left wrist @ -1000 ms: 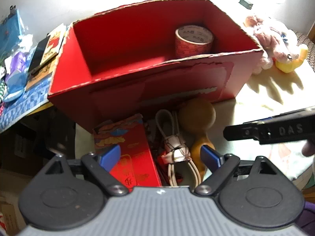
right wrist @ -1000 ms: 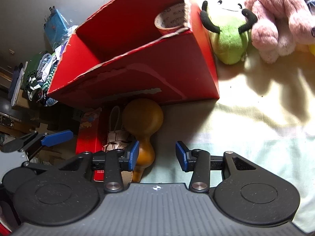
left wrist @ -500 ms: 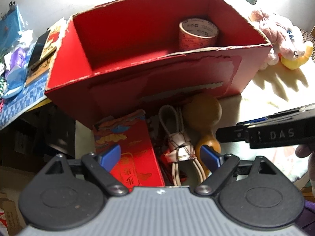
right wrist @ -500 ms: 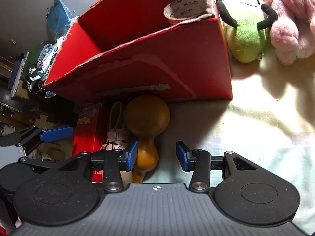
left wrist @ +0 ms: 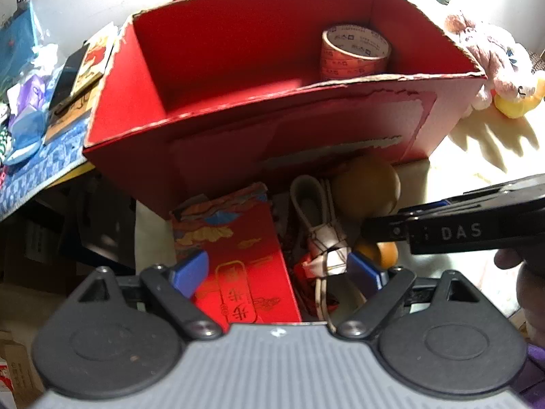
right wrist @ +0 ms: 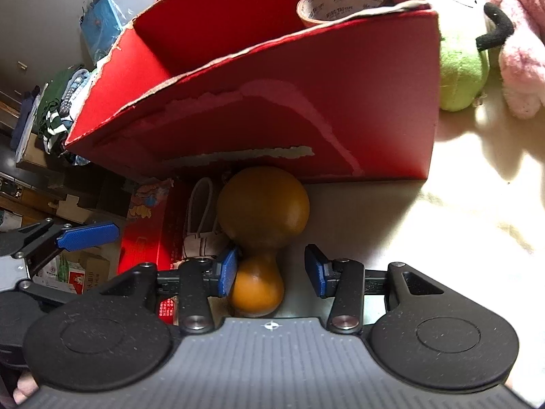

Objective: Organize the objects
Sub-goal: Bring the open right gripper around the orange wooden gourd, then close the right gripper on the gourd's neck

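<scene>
A brown gourd (right wrist: 262,204) lies on the table against the front wall of an open red cardboard box (right wrist: 289,112). My right gripper (right wrist: 271,270) is open and straddles the gourd's narrow waist; the left pad is at its side and the right pad stands apart. In the left wrist view the gourd (left wrist: 364,191) lies beside a bundled white cable (left wrist: 323,235) and a red printed packet (left wrist: 238,248). My left gripper (left wrist: 277,272) hangs open over the packet and cable, gripping nothing. A tape roll (left wrist: 354,51) stands inside the box (left wrist: 238,143). The right gripper (left wrist: 460,228) reaches in from the right.
A green plush (right wrist: 460,78) and a pink plush (right wrist: 517,51) lie to the right of the box on a pale cloth. Papers, bags and a blue mat (left wrist: 30,109) crowd the left. The table edge drops off left of the packet onto cartons below.
My right gripper has slid left and down, so the gourd's waist now lies between its fingers instead of left of them. The left gripper has barely moved.
</scene>
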`<action>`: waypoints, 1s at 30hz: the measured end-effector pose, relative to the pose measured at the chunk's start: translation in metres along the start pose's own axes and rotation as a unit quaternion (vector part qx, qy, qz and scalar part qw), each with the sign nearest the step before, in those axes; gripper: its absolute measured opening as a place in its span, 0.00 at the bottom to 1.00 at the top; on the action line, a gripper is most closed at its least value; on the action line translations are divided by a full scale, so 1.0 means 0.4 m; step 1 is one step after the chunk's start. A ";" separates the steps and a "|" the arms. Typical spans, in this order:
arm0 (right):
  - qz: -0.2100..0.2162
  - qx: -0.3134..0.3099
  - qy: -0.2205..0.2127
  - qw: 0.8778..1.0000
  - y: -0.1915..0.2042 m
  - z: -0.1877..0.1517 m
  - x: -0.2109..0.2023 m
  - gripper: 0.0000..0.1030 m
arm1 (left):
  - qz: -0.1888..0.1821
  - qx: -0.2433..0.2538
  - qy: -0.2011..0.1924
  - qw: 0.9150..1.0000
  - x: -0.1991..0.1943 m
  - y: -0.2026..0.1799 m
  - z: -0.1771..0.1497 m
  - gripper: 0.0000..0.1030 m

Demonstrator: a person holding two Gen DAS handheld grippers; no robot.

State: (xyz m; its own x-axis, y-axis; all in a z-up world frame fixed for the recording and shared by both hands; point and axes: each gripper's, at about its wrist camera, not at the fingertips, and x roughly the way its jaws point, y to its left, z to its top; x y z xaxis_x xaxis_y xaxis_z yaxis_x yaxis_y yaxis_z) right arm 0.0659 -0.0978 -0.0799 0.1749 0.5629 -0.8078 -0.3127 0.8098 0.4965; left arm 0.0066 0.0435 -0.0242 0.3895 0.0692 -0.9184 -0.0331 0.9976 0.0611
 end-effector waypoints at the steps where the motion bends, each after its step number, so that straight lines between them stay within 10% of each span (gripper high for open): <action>1: 0.000 0.000 -0.001 1.000 0.000 -0.002 0.001 0.45 | 0.000 0.001 0.000 1.000 0.001 0.001 0.000 0.86; 14: 0.005 0.012 -0.006 1.000 -0.030 -0.003 0.006 0.43 | -0.021 0.021 -0.006 1.000 -0.001 0.013 0.005 0.86; 30: -0.024 0.070 -0.016 0.997 -0.156 -0.009 -0.085 0.35 | -0.148 0.113 -0.031 0.982 -0.007 -0.134 0.050 0.80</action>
State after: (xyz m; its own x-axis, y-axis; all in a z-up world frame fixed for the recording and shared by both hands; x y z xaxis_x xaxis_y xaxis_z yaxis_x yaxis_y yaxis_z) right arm 0.0763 -0.1680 -0.0846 0.2163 0.5260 -0.8225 -0.1694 0.8499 0.4990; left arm 0.0259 -0.0102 -0.0172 0.4073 -0.2311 -0.8836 0.2918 0.9497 -0.1139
